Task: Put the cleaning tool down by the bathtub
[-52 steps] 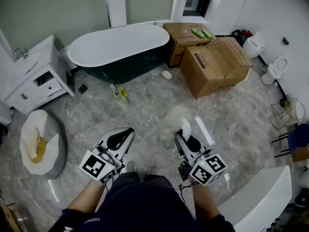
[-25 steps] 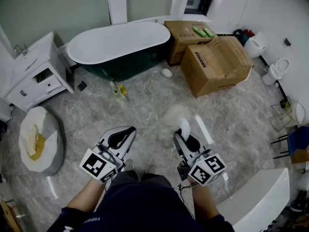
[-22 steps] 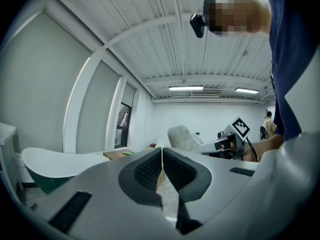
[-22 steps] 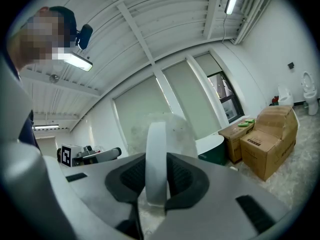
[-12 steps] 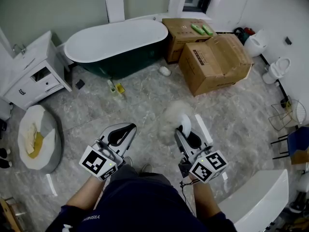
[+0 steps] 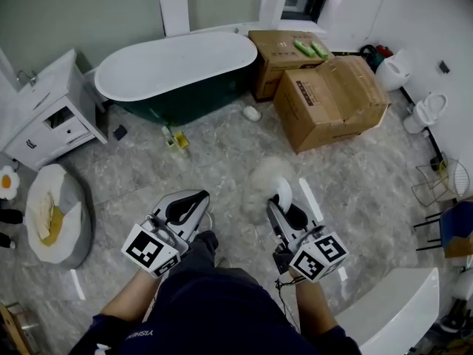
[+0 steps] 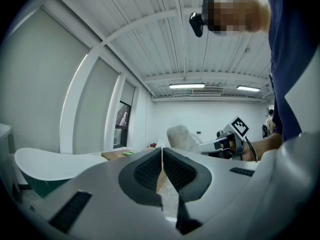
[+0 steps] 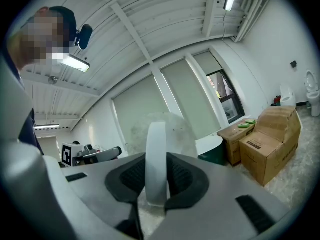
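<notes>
Gripping the cleaning tool [image 6: 269, 179] by its flat white handle, my right claw [image 6: 284, 207] is clenched on it, pads pressing the handle from both sides, and the pale fluffy head sticks out beyond the claw toward the bathtub [image 6: 177, 63]. My left claw [image 6: 191, 204] is clenched as well, its ribbed pads meeting with nothing between them. Both claws hang above the marble floor [image 6: 222, 157], well apart from the bathtub and out in front of its long dark side, so the tool is in the air and not down beside it. Two cardboard boxes [image 6: 332, 98] stand just beside the bathtub's end at the right of the head view, and a white cabinet [image 6: 44, 117] stands near its other end.
</notes>
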A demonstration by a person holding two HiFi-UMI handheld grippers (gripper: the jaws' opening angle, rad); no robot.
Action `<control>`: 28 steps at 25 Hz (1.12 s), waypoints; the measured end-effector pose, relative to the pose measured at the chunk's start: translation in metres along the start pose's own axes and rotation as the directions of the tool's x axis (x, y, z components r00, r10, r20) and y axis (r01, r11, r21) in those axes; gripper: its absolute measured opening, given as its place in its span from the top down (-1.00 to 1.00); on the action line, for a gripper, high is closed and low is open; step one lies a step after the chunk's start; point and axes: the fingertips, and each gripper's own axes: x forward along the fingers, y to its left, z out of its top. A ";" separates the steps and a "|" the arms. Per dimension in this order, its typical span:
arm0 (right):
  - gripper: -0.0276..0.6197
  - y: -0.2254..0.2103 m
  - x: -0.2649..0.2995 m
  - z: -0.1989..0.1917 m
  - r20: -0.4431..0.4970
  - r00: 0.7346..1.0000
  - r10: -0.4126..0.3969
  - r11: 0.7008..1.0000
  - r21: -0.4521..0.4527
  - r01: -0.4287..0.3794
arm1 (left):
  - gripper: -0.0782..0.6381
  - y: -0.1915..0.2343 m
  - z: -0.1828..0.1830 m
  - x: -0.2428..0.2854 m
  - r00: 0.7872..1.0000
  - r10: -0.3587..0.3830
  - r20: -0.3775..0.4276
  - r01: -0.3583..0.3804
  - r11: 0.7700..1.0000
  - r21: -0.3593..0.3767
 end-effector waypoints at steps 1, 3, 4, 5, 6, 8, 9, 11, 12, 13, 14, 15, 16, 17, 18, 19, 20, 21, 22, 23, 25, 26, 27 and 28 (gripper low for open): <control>0.65 -0.004 0.005 0.002 0.001 1.000 0.000 1.000 0.001 0.000 | 0.68 0.005 0.000 0.004 1.000 0.001 0.000 -0.001 1.000 -0.002; 0.65 -0.012 0.015 0.006 -0.002 1.000 -0.003 1.000 0.004 0.003 | 0.68 0.017 0.001 0.013 1.000 0.005 0.002 -0.005 1.000 -0.007; 0.65 -0.016 0.021 0.007 -0.004 1.000 -0.005 1.000 0.006 0.005 | 0.68 0.023 0.001 0.017 1.000 0.006 0.002 -0.006 1.000 -0.008; 0.65 -0.021 0.027 0.008 -0.006 1.000 -0.008 1.000 0.008 0.008 | 0.68 0.030 0.001 0.021 1.000 0.008 0.003 -0.008 1.000 -0.009; 0.65 -0.026 0.034 0.009 -0.008 1.000 -0.010 1.000 0.007 0.010 | 0.68 0.037 0.000 0.026 1.000 0.008 0.003 -0.008 1.000 -0.010; 0.65 -0.036 0.050 0.011 -0.011 1.000 -0.012 1.000 0.006 0.012 | 0.68 0.054 -0.002 0.035 1.000 0.008 0.002 -0.008 1.000 -0.013; 0.65 -0.041 0.060 0.013 -0.012 1.000 -0.013 1.000 0.008 0.013 | 0.68 0.063 -0.003 0.040 1.000 0.008 0.000 -0.008 1.000 -0.015; 0.65 -0.051 0.079 0.016 -0.015 1.000 -0.015 1.000 0.013 0.016 | 0.68 0.083 -0.005 0.051 1.000 0.009 -0.005 -0.009 1.000 -0.022; 0.65 -0.055 0.089 0.017 -0.017 1.000 -0.016 1.000 0.015 0.016 | 0.68 0.092 -0.007 0.056 1.000 0.009 -0.008 -0.010 1.000 -0.025; 0.65 -0.060 0.098 0.019 -0.020 1.000 -0.017 1.000 0.018 0.017 | 0.68 0.102 -0.007 0.061 1.000 0.010 -0.011 -0.010 1.000 -0.029; 0.65 -0.064 0.109 0.021 -0.023 1.000 -0.018 1.000 0.020 0.018 | 0.68 0.112 -0.007 0.066 1.000 0.009 -0.013 -0.009 0.999 -0.032; 0.65 -0.069 0.119 0.023 -0.026 1.000 -0.019 1.000 0.022 0.019 | 0.68 0.122 -0.007 0.072 1.000 0.007 -0.015 -0.007 0.999 -0.033; 0.65 -0.073 0.131 0.026 -0.025 1.000 -0.019 1.000 0.025 0.019 | 0.68 0.133 -0.006 0.077 1.000 0.003 -0.018 -0.004 0.999 -0.034; 0.65 -0.076 0.142 0.029 -0.025 1.000 -0.019 0.999 0.028 0.020 | 0.68 0.144 -0.006 0.083 1.000 0.000 -0.021 0.000 0.999 -0.035; 0.65 -0.080 0.153 0.032 -0.025 0.999 -0.021 0.999 0.032 0.022 | 0.68 0.156 -0.005 0.088 1.000 -0.003 -0.024 0.003 0.999 -0.037; 0.65 -0.084 0.164 0.035 -0.027 0.999 -0.024 0.999 0.034 0.025 | 0.68 0.167 -0.003 0.094 1.000 -0.006 -0.025 0.005 0.999 -0.039; 0.65 -0.088 0.175 0.038 -0.030 0.999 -0.027 0.999 0.036 0.028 | 0.68 0.178 -0.002 0.099 1.000 -0.008 -0.027 0.007 0.999 -0.040; 0.65 -0.092 0.186 0.040 -0.032 0.999 -0.031 0.999 0.038 0.032 | 0.68 0.190 0.000 0.103 1.000 -0.012 -0.028 0.011 0.999 -0.041; 0.65 -0.095 0.198 0.043 -0.034 0.999 -0.035 0.999 0.041 0.036 | 0.68 0.202 0.001 0.108 0.999 -0.015 -0.031 0.014 0.999 -0.041; 0.65 -0.099 0.210 0.046 -0.035 0.999 -0.039 0.998 0.045 0.041 | 0.68 0.214 0.002 0.114 0.999 -0.020 -0.034 0.018 0.999 -0.043; 0.65 -0.105 0.234 0.052 -0.037 0.998 -0.049 0.997 0.052 0.051 | 0.68 0.239 0.005 0.123 0.999 -0.028 -0.037 0.027 0.999 -0.047; 0.65 -0.108 0.245 0.055 -0.038 0.998 -0.052 0.997 0.052 0.054 | 0.68 0.251 0.007 0.128 0.999 -0.034 -0.037 0.032 0.998 -0.048; 0.65 -0.110 0.256 0.059 -0.038 0.998 -0.054 0.997 0.050 0.056 | 0.68 0.261 0.008 0.132 0.998 -0.040 -0.038 0.038 0.998 -0.049; 0.65 -0.112 0.267 0.062 -0.037 0.998 -0.055 0.997 0.049 0.057 | 0.68 0.271 0.010 0.136 0.998 -0.046 -0.039 0.044 0.998 -0.049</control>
